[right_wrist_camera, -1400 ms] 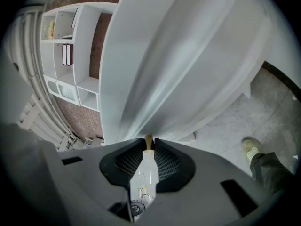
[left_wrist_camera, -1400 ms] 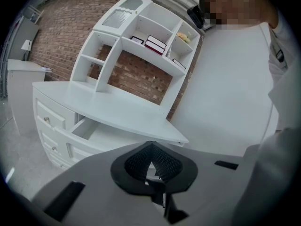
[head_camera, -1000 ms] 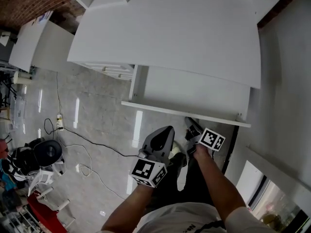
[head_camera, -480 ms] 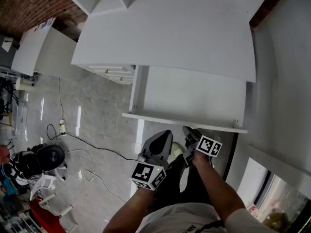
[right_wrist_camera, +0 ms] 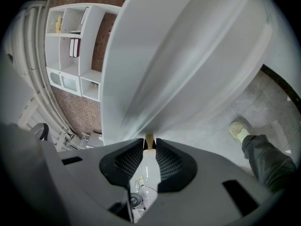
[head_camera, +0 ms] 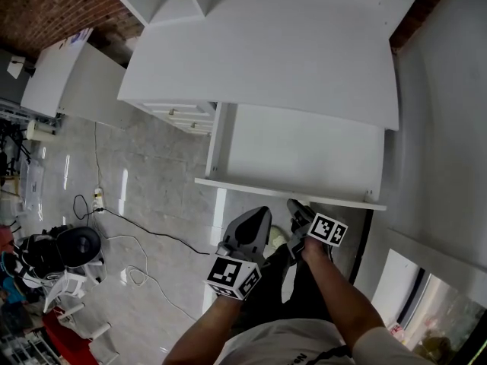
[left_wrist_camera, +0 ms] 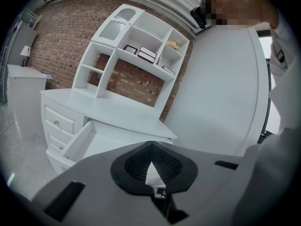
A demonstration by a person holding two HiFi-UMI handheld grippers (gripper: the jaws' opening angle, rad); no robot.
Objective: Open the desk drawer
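A: Right tool [right_wrist_camera: 149,146] almost closed, pads pinching a small tan knob [right_wrist_camera: 149,139] on the drawer front. Left tool [left_wrist_camera: 151,145] closed to the tips, nothing held.

B: Drawer position?

A: Drawer [head_camera: 300,154] under the right part of the white worktop [head_camera: 266,52], already pulled well out toward the person. Front panel [head_camera: 289,191] nearest the body. Right tool meets it right of middle, at the knob.

B: Relation that matters for the move?

A: Drawer straight ahead of the right tool. Front panel's long axis runs left to right across the head view, with travel at right angles to it, back toward the legs. Right hand is the working one. Left tool just beside it, below the panel edge and apart from it. Judged nearly done. Any remaining pull should go straight back along the slides, no sideways drag. End stop not visible, so remaining travel unknown.

B: Risks?

A: Small knob and a narrow pinch, so it could slip out under a skewed pull. Legs and a shoe [right_wrist_camera: 240,128] right below the panel, so not much room to back up.

B: Surface and room, quick.

A: Glossy grey tile floor [head_camera: 152,173] with a loose cable [head_camera: 144,230] off to the left. Brick wall [head_camera: 46,6] behind. White shelf unit [left_wrist_camera: 136,46] on top of the worktop. Small side drawers [head_camera: 183,112] left of the open one, shut. Plain white wall [head_camera: 449,128] close on the right.
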